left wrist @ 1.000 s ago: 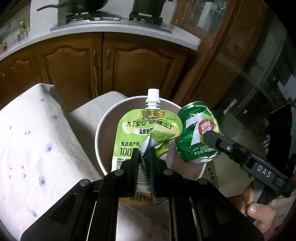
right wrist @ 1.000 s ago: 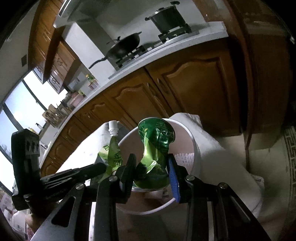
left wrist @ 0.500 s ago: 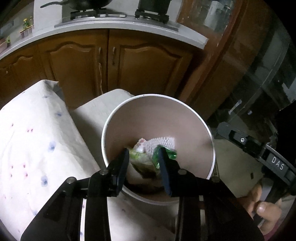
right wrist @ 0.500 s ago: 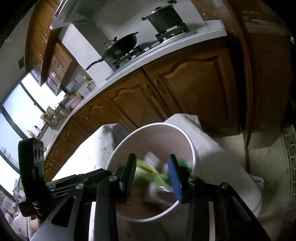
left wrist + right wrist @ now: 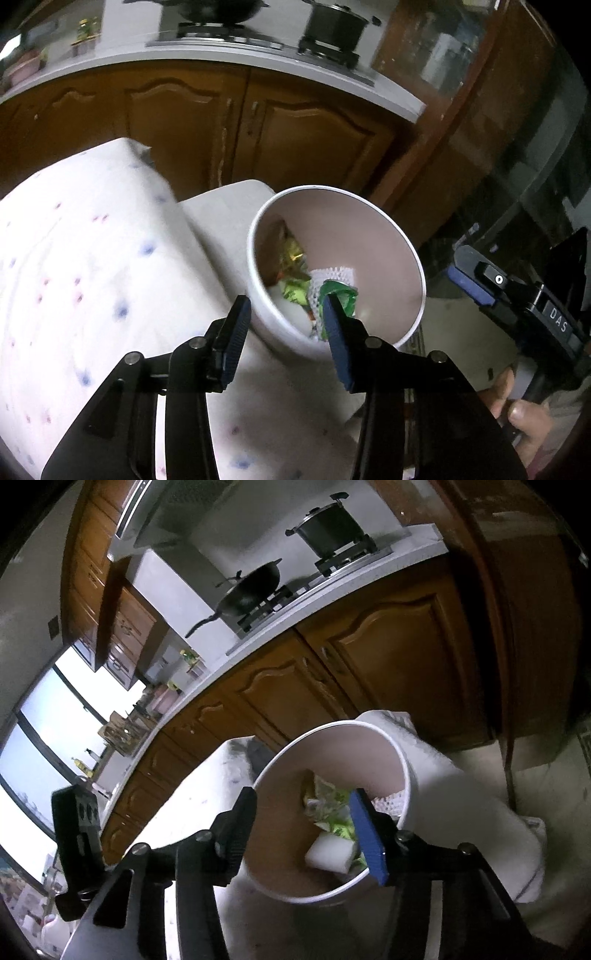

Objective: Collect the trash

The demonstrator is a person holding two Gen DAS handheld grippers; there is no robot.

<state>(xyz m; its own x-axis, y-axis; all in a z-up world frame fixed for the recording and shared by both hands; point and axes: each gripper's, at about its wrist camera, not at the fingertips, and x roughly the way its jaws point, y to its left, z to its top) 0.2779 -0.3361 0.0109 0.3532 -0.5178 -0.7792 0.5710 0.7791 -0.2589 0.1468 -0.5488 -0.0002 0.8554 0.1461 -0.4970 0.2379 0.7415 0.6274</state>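
A white round bin (image 5: 373, 206) stands beside a cloth-covered table. Inside lie a green drink pouch (image 5: 293, 286), a crushed green can (image 5: 341, 295) and white foam netting (image 5: 332, 275). My left gripper (image 5: 286, 328) is open and empty, just above the bin's near rim. The right gripper (image 5: 476, 284) shows at the right edge, held by a hand. In the right wrist view the bin (image 5: 400, 760) holds the green trash (image 5: 340, 825) and a white block (image 5: 330, 854). My right gripper (image 5: 304, 819) is open and empty over the bin's near rim.
A white tablecloth with small coloured dots (image 5: 85, 266) covers the table left of the bin. Brown kitchen cabinets (image 5: 258, 129) and a counter with a pot (image 5: 328, 526) and a wok (image 5: 251, 589) stand behind. The left gripper body (image 5: 75, 834) shows at the left.
Both grippers opened and dropped the pouch and the can into the bin. Both have since opened wider and drawn back from the bin, and the left view has shifted left.
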